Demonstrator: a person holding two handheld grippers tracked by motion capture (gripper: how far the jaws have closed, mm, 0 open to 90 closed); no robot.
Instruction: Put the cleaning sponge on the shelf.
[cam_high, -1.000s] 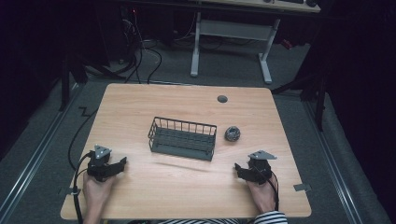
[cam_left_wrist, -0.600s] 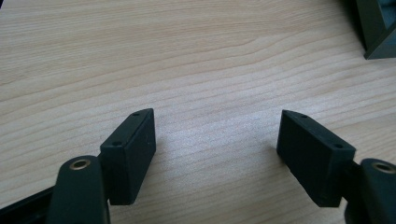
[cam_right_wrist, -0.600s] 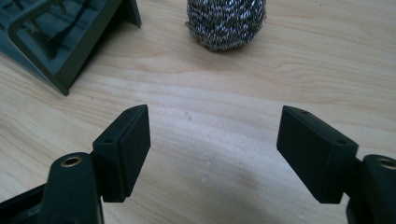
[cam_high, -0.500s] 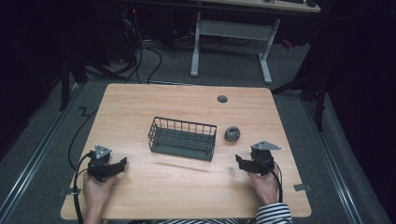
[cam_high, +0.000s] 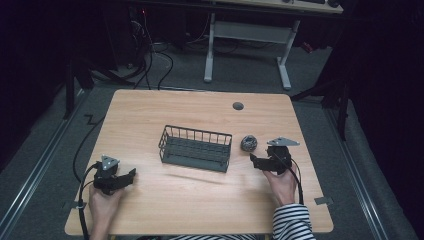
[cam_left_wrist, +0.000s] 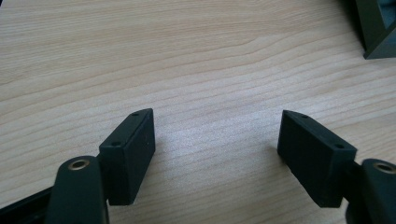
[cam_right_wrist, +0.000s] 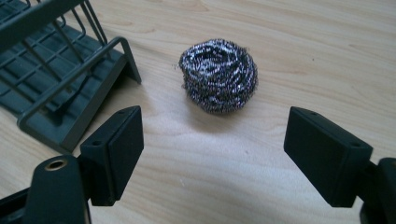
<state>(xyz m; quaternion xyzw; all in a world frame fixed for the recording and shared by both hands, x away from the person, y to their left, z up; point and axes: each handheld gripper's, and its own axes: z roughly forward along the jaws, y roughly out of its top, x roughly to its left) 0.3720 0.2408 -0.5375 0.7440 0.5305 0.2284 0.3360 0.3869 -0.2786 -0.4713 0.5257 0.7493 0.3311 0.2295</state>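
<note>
Two grippers are at work on one wooden table (cam_high: 190, 200), each held in a hand. In the right gripper view, the right gripper (cam_right_wrist: 210, 154) has its jaws spread wide with nothing between them, and one steel-wool scrubber (cam_right_wrist: 218, 74) lies on the wood just ahead of the jaws, apart from both. One dark wire basket (cam_right_wrist: 51, 79) sits ahead and to the left of that gripper, its corner near the scrubber but not touching it. From the high view, the right gripper (cam_high: 257, 161) sits just short of the scrubber (cam_high: 248, 143), which lies just beside the basket's (cam_high: 196, 149) right end. The left gripper (cam_left_wrist: 217, 149) is also released, jaws wide apart over bare wood, and a corner of the basket (cam_left_wrist: 373, 28) shows far ahead to its right. From above, the left gripper (cam_high: 131, 174) rests well apart from the basket, held by the left hand (cam_high: 102, 205). One round grey grommet (cam_high: 238, 106) is set into the table beyond the basket.
</note>
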